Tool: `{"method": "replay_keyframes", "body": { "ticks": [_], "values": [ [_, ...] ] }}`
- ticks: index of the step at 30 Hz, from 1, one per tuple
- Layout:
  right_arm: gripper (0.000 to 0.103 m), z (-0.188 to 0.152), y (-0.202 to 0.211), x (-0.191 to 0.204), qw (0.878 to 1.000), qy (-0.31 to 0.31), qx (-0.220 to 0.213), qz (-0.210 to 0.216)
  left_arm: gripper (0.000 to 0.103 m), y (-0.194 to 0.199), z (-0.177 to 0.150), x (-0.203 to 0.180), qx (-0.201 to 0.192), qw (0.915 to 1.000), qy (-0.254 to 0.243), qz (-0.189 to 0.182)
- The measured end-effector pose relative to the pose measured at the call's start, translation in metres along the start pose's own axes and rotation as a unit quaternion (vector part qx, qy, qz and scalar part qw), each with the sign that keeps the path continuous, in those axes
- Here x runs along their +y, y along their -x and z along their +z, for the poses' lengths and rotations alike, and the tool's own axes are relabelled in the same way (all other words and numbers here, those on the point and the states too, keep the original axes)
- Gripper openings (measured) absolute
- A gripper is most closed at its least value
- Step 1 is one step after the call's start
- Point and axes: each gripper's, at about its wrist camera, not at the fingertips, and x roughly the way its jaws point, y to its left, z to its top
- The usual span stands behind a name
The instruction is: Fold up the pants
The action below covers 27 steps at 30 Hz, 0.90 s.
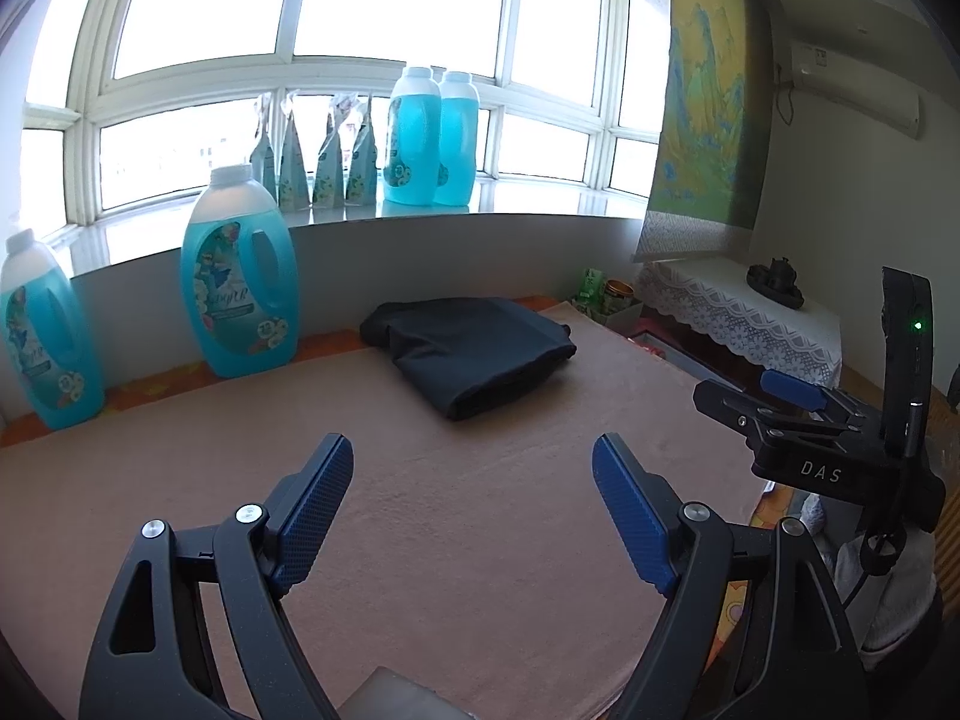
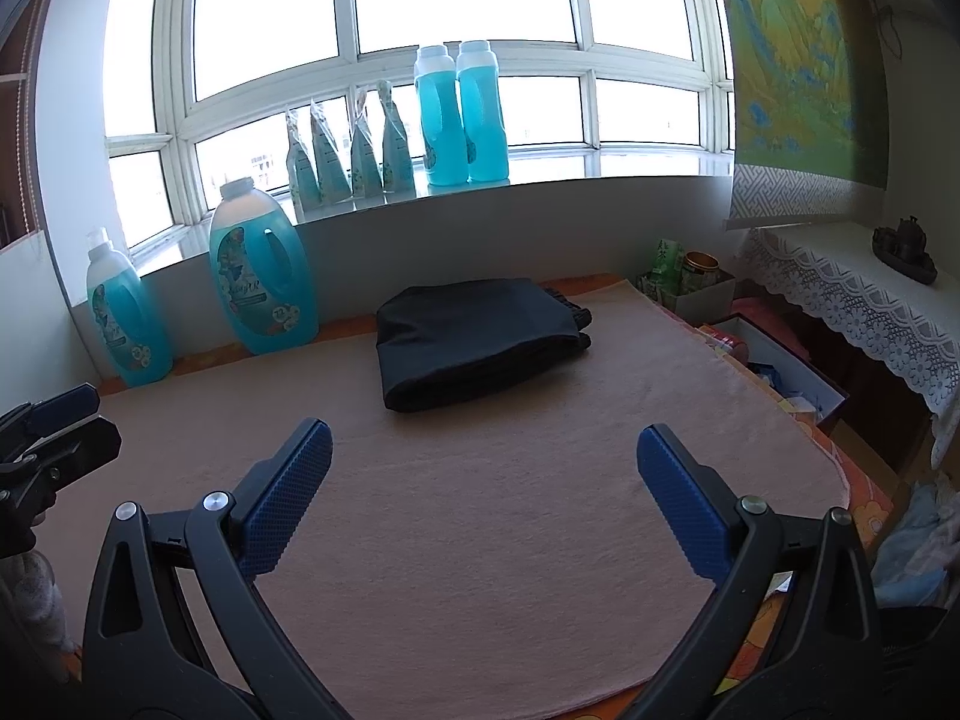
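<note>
1. We've got the pants (image 1: 474, 354) sitting folded up in a dark, compact bundle on the pinkish towel (image 1: 480, 540), toward its far side near the wall under the window.
2. Our left gripper (image 1: 471, 468) has its jaws spread wide with nothing between the blue pads, hovering over the near part of the towel, well apart from the pants.
3. Same deal with our right gripper (image 2: 483, 450): fingers wide apart, holding nothing, also over the near part of the towel.
4. From the right wrist view the pants (image 2: 480, 348) look like a few stacked layers, with a ruffled edge poking out on the right end.
5. Two big blue detergent bottles (image 2: 264, 276) stand against the wall left of the pants, and two more sit up on the windowsill (image 2: 600, 177) beside some pouches (image 2: 351, 156).
6. A lace-covered side table (image 2: 852, 288) is off to the right.
</note>
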Motion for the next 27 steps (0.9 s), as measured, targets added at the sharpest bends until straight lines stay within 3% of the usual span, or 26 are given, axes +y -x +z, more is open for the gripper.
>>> {"method": "replay_keyframes", "body": {
  "ticks": [27],
  "values": [
    [0.103,0.006,0.003,0.012,1.000,0.013,-0.005,0.000,0.082,-0.004,0.002,-0.011,0.001,1.0000,-0.008,-0.004]
  ]
}}
